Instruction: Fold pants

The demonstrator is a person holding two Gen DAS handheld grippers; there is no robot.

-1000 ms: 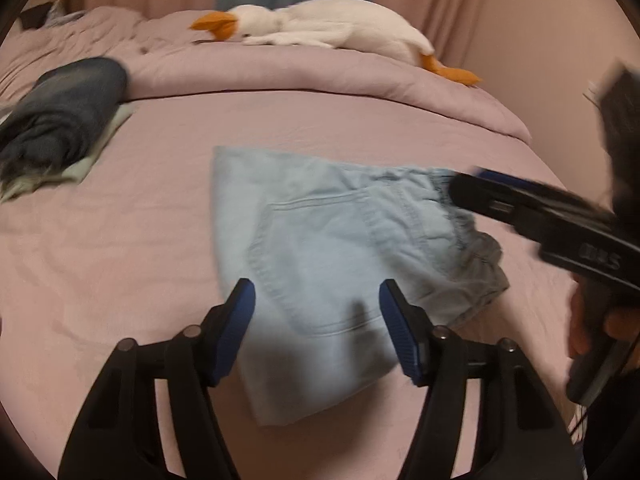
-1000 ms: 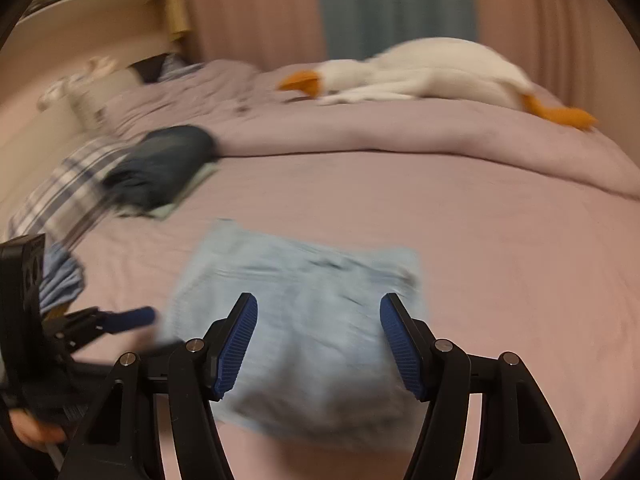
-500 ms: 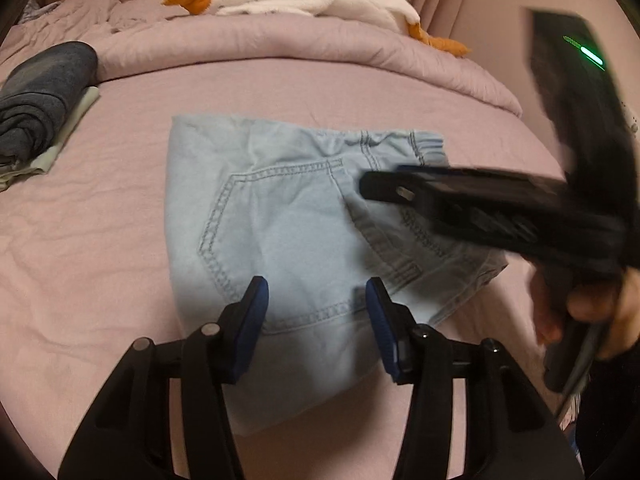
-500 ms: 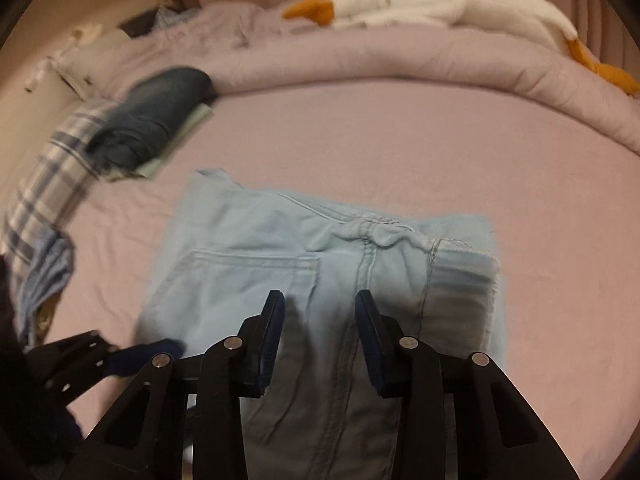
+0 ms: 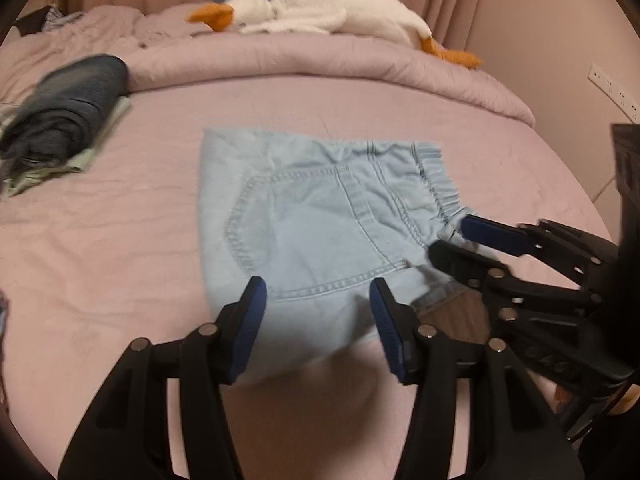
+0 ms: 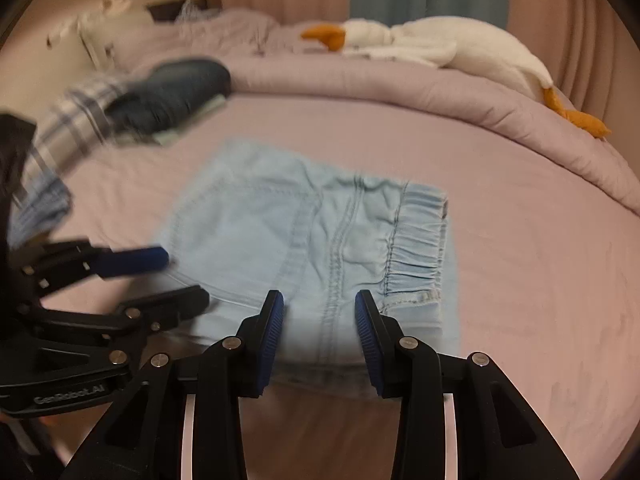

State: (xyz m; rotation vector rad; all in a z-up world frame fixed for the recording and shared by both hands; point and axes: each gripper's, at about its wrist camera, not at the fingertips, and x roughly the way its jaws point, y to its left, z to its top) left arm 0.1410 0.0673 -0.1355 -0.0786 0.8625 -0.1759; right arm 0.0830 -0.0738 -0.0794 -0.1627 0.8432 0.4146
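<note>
Light blue denim pants lie folded into a compact rectangle on the pink bed, back pocket up, elastic waistband to the right; they also show in the right wrist view. My left gripper is open over their near left edge, holding nothing. My right gripper is open over the near edge by the waistband, empty. The right gripper also shows at the pants' right edge in the left wrist view. The left gripper shows at the left in the right wrist view.
A folded dark blue garment lies on a pale green cloth at the far left. A rolled pink duvet with a white plush goose runs along the back. Plaid cloth lies at the bed's left side.
Both grippers have pulled back toward the near edge of the pants and opened wider. The right gripper has moved off the middle of the pants to their right side.
</note>
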